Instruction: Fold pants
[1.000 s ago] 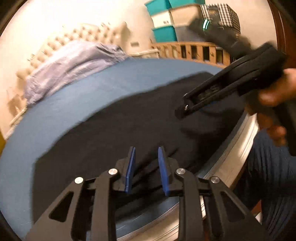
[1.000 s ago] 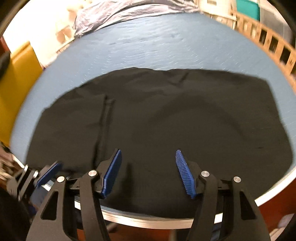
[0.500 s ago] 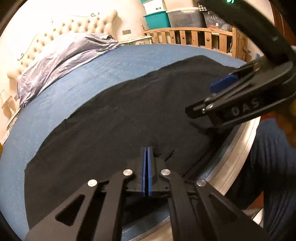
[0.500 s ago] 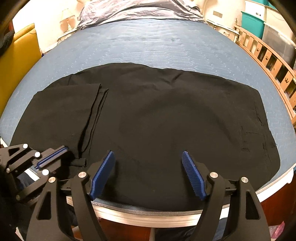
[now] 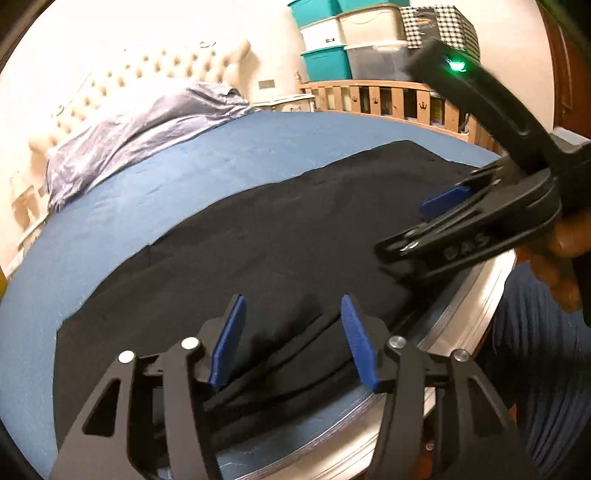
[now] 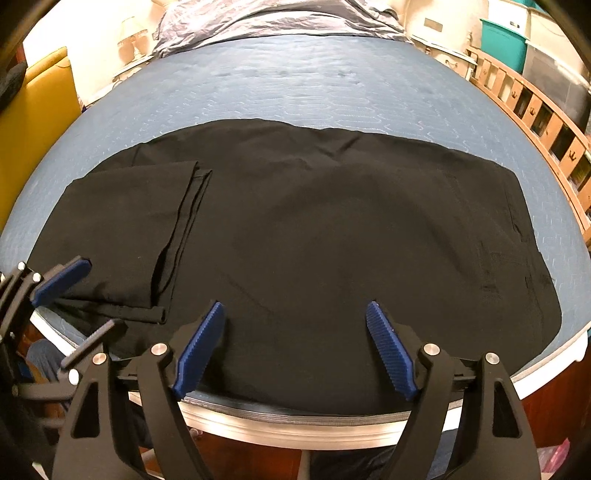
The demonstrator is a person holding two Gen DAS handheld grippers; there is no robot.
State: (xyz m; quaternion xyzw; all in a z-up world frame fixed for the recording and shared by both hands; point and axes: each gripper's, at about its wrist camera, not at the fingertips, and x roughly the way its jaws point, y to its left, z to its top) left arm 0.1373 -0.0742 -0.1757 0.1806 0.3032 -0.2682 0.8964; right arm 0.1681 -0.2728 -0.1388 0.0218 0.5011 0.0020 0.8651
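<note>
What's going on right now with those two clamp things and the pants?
Left tool open over the folded-over leg end. Right tool open, holding nothing. Black fabric pants flat on the blue quilted bed, one end folded. Nothing in the way.

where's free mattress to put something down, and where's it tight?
Free: the broad blue mattress strip between the black pants' far edge and the crumpled lavender bedding; a narrower strip between the pants and the wooden rail. Tight: the near edge, where the pants reach the mattress rim and the open left gripper and right gripper hover.
</note>
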